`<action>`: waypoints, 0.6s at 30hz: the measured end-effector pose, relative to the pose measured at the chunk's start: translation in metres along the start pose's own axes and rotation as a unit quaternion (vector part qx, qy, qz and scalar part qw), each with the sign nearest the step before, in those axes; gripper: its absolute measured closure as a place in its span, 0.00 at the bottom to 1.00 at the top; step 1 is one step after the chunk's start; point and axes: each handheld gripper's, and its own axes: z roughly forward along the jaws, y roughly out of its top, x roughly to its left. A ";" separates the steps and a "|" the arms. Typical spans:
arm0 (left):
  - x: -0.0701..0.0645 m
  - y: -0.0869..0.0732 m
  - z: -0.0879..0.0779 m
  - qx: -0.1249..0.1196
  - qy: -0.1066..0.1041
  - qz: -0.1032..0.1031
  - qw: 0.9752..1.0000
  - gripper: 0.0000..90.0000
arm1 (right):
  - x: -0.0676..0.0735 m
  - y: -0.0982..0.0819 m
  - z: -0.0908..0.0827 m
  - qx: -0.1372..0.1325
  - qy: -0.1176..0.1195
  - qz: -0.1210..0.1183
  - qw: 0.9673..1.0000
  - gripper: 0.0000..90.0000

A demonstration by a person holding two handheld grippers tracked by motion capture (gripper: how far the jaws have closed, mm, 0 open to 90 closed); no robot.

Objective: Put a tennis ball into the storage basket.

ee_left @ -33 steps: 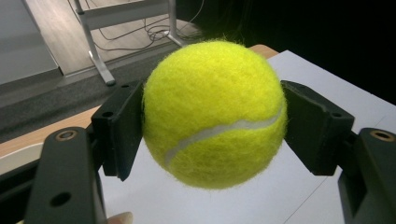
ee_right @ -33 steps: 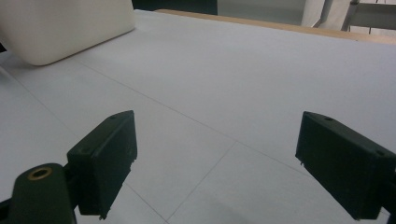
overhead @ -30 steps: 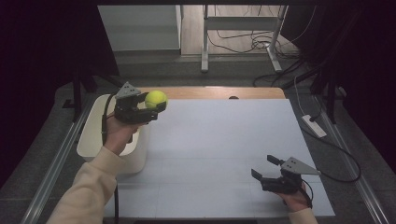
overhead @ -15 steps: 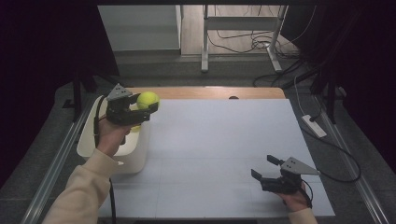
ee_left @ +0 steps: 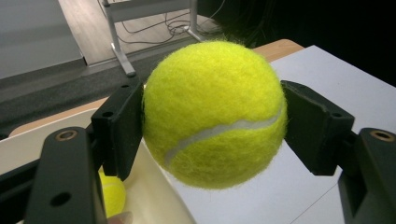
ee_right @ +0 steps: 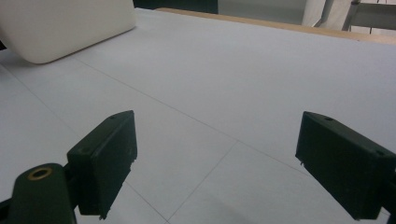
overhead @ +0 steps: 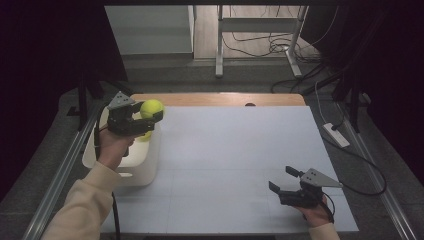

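A yellow tennis ball [overhead: 151, 108] [ee_left: 215, 114] is clamped between the black jaws of my left gripper [overhead: 150, 118] [ee_left: 212, 126], held in the air over the right rim of a white bin [overhead: 142, 165] at the table's left edge. Another tennis ball [ee_left: 112, 193] [overhead: 143, 136] lies inside the bin below. My right gripper [overhead: 284, 180] [ee_right: 224, 168] rests near the table's front right, jaws spread wide with nothing between them, pointing toward the bin [ee_right: 65, 25].
The white table top [overhead: 240, 150] is bordered by a wooden strip [overhead: 220, 99] at the far edge. Metal rails run along both sides. A power strip [overhead: 336, 135] and cables lie on the floor to the right.
My left gripper has carried the ball leftward, from above the table surface to above the bin's rim. The right gripper has stayed put.
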 end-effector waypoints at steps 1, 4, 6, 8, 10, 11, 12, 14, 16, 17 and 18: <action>0.000 0.000 0.000 0.000 0.000 0.000 1.000 0.30 | 0.000 0.000 0.000 0.000 0.000 0.000 1.000 0.14; 0.003 -0.001 -0.002 0.000 0.004 -0.003 1.000 0.30 | 0.000 0.000 0.000 0.000 0.000 0.000 1.000 0.14; 0.005 -0.003 -0.003 0.001 0.007 -0.004 1.000 0.30 | 0.000 0.000 0.000 0.000 0.000 0.000 1.000 0.14; 0.007 -0.004 -0.004 0.002 0.009 -0.004 1.000 0.30 | 0.000 0.000 0.000 0.000 0.001 -0.002 1.000 0.14; 0.008 -0.005 -0.005 0.003 0.011 -0.005 1.000 0.30 | 0.000 0.000 0.000 0.000 0.000 -0.001 1.000 0.14; 0.009 -0.005 -0.006 0.003 0.012 -0.005 1.000 0.30 | 0.000 0.000 0.000 0.000 0.000 -0.001 1.000 0.14; 0.010 -0.005 -0.006 0.003 0.014 -0.005 1.000 0.30 | 0.000 0.000 0.000 0.000 0.000 0.000 1.000 0.14; 0.012 -0.006 -0.008 0.004 0.017 -0.007 1.000 0.30 | 0.000 0.000 0.000 0.000 0.000 -0.002 1.000 0.14; 0.014 -0.007 -0.009 0.004 0.020 -0.008 1.000 0.30 | 0.001 0.000 0.000 -0.001 0.000 -0.001 1.000 0.14; 0.015 -0.008 -0.010 0.004 0.021 -0.010 1.000 0.30 | 0.001 0.000 0.000 -0.001 0.000 -0.001 1.000 0.14; 0.016 -0.009 -0.011 0.004 0.021 -0.012 1.000 0.30 | 0.001 0.000 0.000 -0.002 -0.001 -0.001 1.000 0.14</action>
